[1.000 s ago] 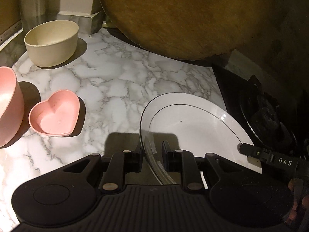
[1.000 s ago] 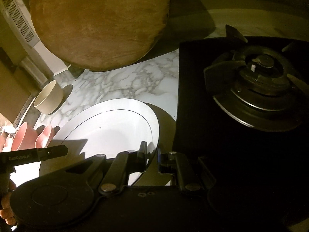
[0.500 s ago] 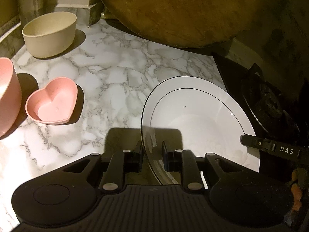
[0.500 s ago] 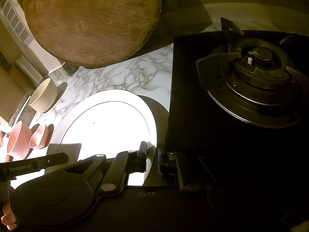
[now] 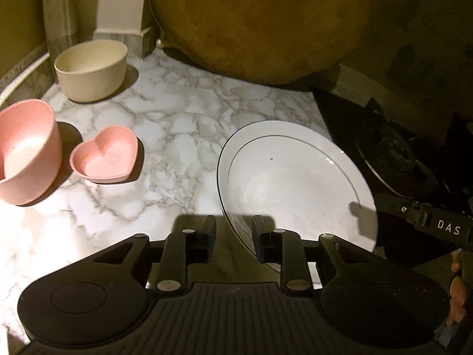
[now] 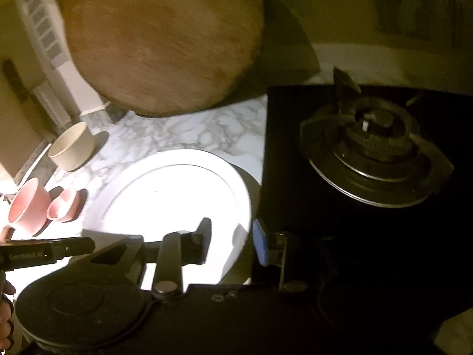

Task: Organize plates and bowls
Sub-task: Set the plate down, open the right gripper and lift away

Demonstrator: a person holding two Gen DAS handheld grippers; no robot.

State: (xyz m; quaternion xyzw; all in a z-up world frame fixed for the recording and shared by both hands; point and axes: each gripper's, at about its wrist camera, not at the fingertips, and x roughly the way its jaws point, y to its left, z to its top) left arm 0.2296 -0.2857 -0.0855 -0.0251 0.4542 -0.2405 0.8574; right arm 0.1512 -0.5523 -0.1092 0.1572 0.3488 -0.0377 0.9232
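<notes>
At the bottom centre of both views, the left gripper and right gripper are opening off the plate, so it's set down.

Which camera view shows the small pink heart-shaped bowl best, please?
The left wrist view: the small pink heart-shaped bowl sits unobstructed on the marble counter, its heart outline and inside clear. The right wrist view shows it small, blurred and side-on, its shape unreadable.
</notes>
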